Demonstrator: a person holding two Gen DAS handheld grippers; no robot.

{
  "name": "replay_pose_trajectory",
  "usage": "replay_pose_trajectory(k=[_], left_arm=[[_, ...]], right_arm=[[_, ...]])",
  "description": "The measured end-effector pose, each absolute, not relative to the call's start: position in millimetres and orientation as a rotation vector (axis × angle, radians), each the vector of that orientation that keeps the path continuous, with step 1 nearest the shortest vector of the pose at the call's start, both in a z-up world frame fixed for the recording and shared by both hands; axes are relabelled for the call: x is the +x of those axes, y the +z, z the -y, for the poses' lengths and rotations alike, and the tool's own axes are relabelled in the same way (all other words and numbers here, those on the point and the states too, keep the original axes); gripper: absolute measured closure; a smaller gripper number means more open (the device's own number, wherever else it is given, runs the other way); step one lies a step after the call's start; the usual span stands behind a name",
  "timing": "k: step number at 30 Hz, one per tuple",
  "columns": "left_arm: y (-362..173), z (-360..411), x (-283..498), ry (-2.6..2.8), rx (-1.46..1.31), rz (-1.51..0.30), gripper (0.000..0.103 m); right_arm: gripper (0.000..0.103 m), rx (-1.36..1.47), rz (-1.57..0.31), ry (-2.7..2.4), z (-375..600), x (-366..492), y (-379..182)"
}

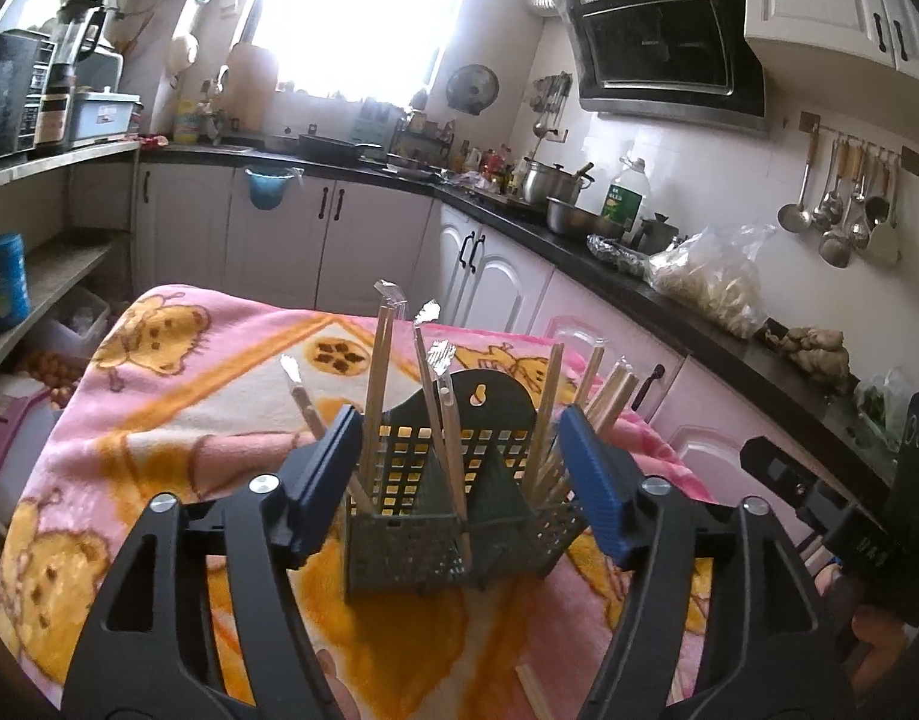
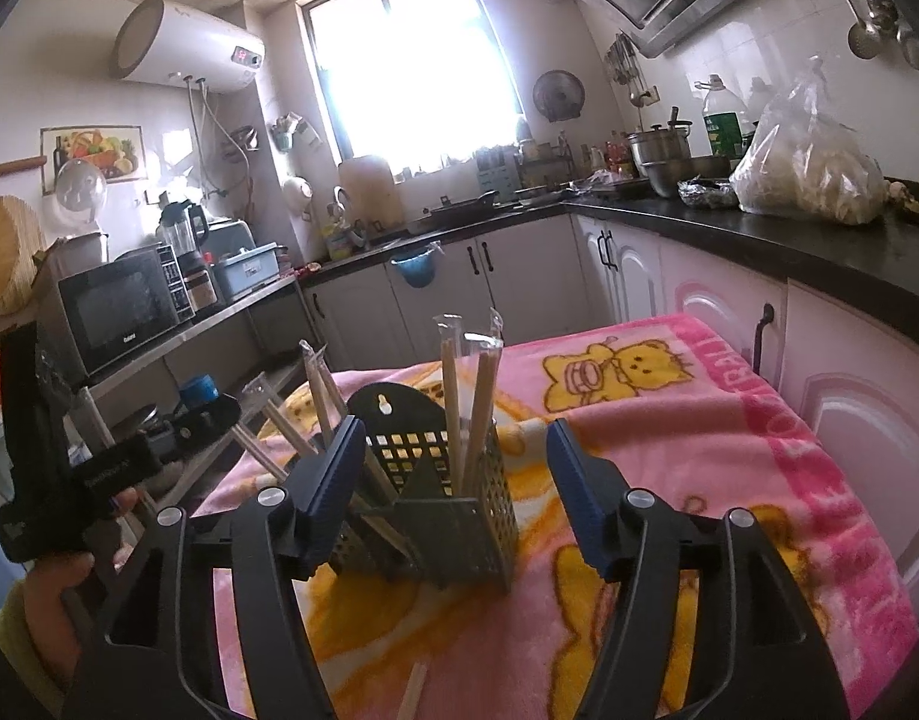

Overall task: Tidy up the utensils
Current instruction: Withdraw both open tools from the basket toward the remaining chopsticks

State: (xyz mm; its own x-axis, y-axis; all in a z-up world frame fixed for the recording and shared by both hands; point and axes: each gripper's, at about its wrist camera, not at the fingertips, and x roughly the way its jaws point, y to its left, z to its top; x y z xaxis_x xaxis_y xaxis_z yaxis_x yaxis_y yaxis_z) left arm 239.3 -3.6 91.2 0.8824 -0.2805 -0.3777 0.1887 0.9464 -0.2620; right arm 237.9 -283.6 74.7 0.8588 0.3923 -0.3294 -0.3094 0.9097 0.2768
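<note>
1. Green utensil basket (image 1: pixel 459 516) stands upright on pink blanket (image 1: pixel 189 420), wrapped chopsticks (image 1: pixel 378 384) sticking up from its compartments, some leaning L & R.
2. Left gripper (image 1: pixel 459 480): jaws wide apart, nothing held, basket btwn the pads but not touched.
3. Right gripper (image 2: pixel 453 492): also wide open, empty; basket just ahead.
4. One loose chopstick (image 2: pixel 412 690) lies on blanket near the cam.
5. Counter (image 2: pixel 759 228) & cabinets close on R; blanket bare to R of basket.
</note>
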Motion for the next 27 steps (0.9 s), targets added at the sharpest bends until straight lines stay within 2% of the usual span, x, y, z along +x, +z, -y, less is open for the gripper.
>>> replay_pose_trajectory(k=[3,5,10,27], left_arm=[[91.9,3.1,230.6,-0.244,-0.222,-0.420,0.038],[91.2,3.5,223.2,-0.240,-0.216,-0.417,0.031],[82.8,1.8,210.0,-0.242,-0.223,-0.435,0.025],[34.9,30.0,192.5,-0.291,-0.198,-0.565,0.021]], right_arm=[[0.042,0.213,-0.399,0.372,285.4,231.6,72.9],[0.042,0.205,-0.407,0.370,287.3,228.1,72.1],[0.041,0.196,-0.430,0.364,291.9,220.0,67.0],[0.041,0.143,-0.561,0.325,314.2,198.1,24.7]])
